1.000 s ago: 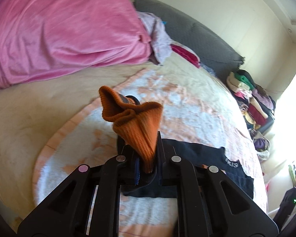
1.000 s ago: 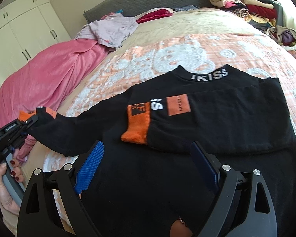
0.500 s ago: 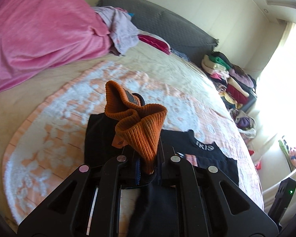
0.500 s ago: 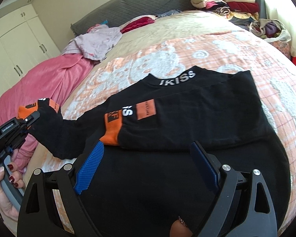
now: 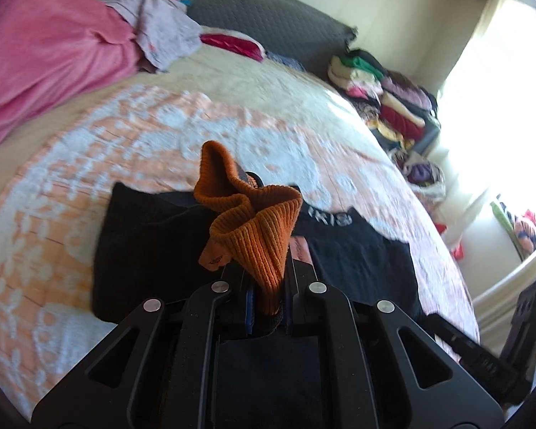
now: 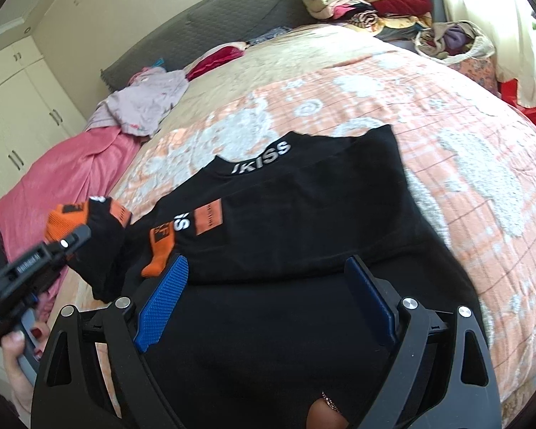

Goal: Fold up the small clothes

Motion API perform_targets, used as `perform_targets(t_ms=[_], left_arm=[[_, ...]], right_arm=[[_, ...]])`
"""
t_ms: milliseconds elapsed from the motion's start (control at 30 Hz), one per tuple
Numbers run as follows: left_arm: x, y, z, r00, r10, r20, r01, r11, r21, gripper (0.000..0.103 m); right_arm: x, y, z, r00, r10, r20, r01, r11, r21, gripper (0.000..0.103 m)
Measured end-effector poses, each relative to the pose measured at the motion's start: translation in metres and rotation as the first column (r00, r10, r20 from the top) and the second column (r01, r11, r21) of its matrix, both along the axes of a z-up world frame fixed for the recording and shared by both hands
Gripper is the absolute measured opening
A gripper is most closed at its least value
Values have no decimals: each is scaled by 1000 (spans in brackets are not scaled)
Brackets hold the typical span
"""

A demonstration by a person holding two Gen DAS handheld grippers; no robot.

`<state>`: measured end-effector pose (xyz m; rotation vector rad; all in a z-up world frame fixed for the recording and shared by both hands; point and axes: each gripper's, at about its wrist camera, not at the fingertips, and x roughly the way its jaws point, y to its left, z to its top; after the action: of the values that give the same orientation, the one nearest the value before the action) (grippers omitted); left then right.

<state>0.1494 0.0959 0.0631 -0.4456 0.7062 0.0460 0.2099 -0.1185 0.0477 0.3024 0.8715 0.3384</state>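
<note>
A black sweater [image 6: 303, 221] with orange cuffs and white collar lettering lies on the bed; one sleeve is folded across its chest, ending in an orange cuff [image 6: 159, 250]. My left gripper [image 5: 266, 307] is shut on the other sleeve's orange cuff [image 5: 257, 228], holding it up over the sweater's body [image 5: 143, 246]. From the right wrist view that gripper [image 6: 68, 241] and the raised cuff [image 6: 62, 220] hover at the sweater's left side, held by a hand [image 6: 18, 350]. My right gripper [image 6: 268, 304] stands open above the sweater's lower part, nothing between its blue pads [image 6: 162, 300].
The bed carries an orange-and-white patterned spread [image 6: 464, 114]. A pink blanket [image 5: 46, 57] and a lilac garment [image 5: 164, 32] lie near the grey headboard [image 5: 268, 18]. Folded clothes [image 6: 368, 0] are stacked past the bed's far corner, beside a basket [image 6: 450, 41].
My left gripper has carried the orange cuff in from the sweater's side over its body. The right gripper has shifted a little and stayed open.
</note>
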Motion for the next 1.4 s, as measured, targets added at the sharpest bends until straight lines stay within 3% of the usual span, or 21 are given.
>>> perform_targets(t_ms=[333,600,667,700,800,1033,1167,1300,1367,1400], left_arm=[[22,-49,-21,987,-149,-65,151,988,29,7],[26,-71,-34,961,-257,-104,260,966,11,27],[24,-72,-34,957,-273,-102,275,961,3,43],[22,-71,-33,956,-277,-98,279,960,7,44],[19,-65,-29,959,-268,-91,270,963,13,45],[12,-22,-23,987,-126,-104,133,989,66,60],[5,3,-20,994,-54,-96,61,996,72,62],[-3,19,-18,996,-19,-88,25,998,60,65],[-8,27,-16,997,1,-82,4,998,57,65],[-9,30,-16,997,9,-80,-4,998,57,65]], right_arm=[[5,-32,-4,998,-68,-13,68,998,9,88],[10,-37,-6,996,-85,-21,85,996,4,88],[12,-33,-9,996,-82,-30,82,997,-4,88],[13,-31,-11,996,-79,-35,79,997,-5,88],[17,-19,-15,998,-50,-44,50,999,-15,88],[22,31,-31,994,84,-74,-87,995,-45,88],[30,66,-41,987,144,-72,-150,985,-90,87],[38,89,-51,981,178,-81,-187,975,-121,77],[41,98,-58,977,191,-100,-202,971,-124,62],[41,100,-60,977,189,-102,-201,972,-125,60]])
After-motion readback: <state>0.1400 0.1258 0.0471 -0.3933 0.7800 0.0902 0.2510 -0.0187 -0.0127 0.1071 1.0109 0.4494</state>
